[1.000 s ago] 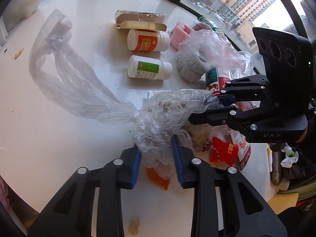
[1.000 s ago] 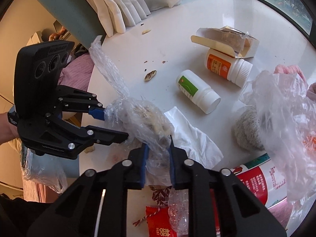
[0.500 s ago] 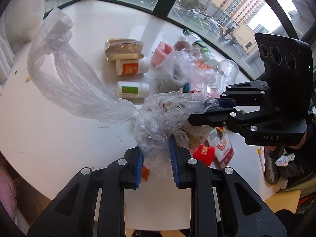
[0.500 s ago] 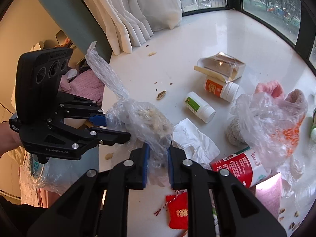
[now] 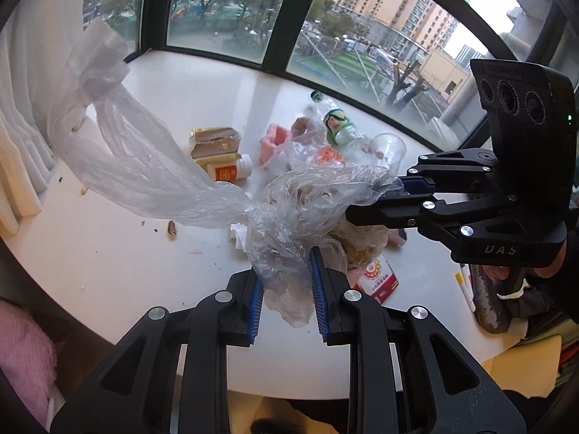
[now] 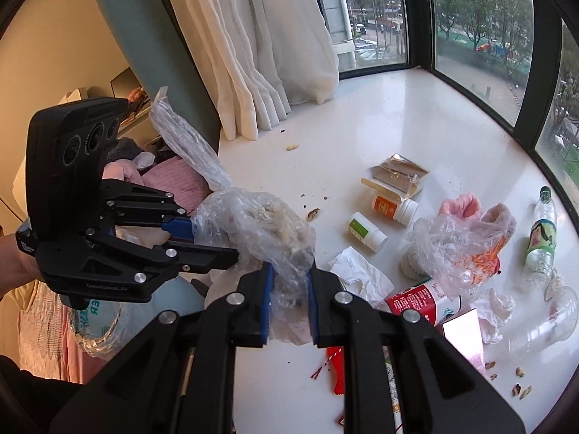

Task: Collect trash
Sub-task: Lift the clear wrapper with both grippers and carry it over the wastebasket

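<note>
**Inspector:** Nearest first. Your left gripper (image 5: 286, 300) has its blue pads nearly together, pinching crumpled film of the clear plastic bag (image 5: 304, 213). Your right gripper (image 6: 288, 302) stands the same: narrow gap, pads pressed on the bag's film from the other side.

**Operator:** So both have hold of one bag?

**Inspector:** Yes. The bag hangs between your two grippers, clear of the white table (image 5: 119, 264). It holds pale scraps; what they are I cannot tell. A long empty tail of film (image 5: 119, 144) trails up and away to the left in the left wrist view.

**Operator:** What is under it?

**Inspector:** On the table just below lie a crumpled white tissue (image 6: 358, 271) and a red-and-white package (image 5: 378, 278). A red-labelled can (image 6: 419, 300) lies on its side by the tissue, partly under a second clear bag with orange print (image 6: 466, 246).

**Operator:** And further out?

**Inspector:** Two white pill bottles on their sides: green label (image 6: 365, 231), orange label (image 6: 394, 208). Behind them an opened carton (image 6: 398, 175). To the right, a pink cloth (image 6: 459, 206), a plastic bottle (image 6: 541, 235) and a clear cup (image 6: 546, 322), both lying down. Nut shells (image 6: 521, 390) are scattered near the table edge. Beyond stand white curtains (image 6: 275, 43) and the window.
</note>
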Available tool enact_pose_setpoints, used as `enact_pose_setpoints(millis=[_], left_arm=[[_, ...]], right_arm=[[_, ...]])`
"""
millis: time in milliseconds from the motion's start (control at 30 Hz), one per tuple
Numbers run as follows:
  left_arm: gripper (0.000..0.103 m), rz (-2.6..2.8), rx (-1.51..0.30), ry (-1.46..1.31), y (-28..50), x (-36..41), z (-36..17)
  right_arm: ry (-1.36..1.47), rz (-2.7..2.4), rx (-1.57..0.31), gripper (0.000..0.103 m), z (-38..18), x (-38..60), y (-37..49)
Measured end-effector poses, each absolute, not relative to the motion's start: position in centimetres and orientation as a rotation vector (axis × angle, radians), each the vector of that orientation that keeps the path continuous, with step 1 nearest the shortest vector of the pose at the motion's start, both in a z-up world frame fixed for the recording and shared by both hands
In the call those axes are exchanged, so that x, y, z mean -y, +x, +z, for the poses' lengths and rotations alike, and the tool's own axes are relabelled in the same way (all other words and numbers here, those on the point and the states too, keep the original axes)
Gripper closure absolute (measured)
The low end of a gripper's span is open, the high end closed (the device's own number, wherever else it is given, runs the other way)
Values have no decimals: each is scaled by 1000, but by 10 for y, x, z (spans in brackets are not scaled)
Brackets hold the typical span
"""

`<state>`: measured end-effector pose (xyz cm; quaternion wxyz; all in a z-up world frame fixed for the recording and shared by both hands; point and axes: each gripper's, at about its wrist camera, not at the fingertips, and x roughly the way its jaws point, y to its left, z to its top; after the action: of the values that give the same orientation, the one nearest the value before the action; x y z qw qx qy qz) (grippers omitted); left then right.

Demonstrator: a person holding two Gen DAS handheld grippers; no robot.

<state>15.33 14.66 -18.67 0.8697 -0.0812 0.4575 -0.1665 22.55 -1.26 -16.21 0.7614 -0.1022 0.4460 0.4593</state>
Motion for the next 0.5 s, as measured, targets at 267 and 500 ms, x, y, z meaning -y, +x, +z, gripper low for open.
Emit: enact_pose_setpoints(millis=[267,500], left_arm=[[81,-331,-907,-146,121,-158,-161],[81,-298,-885,-123,87,-177,-146]], right_arm=[[-238,1006,-897,86,-128,-3,192],[-228,1026,-874,86,-119,-26,154]])
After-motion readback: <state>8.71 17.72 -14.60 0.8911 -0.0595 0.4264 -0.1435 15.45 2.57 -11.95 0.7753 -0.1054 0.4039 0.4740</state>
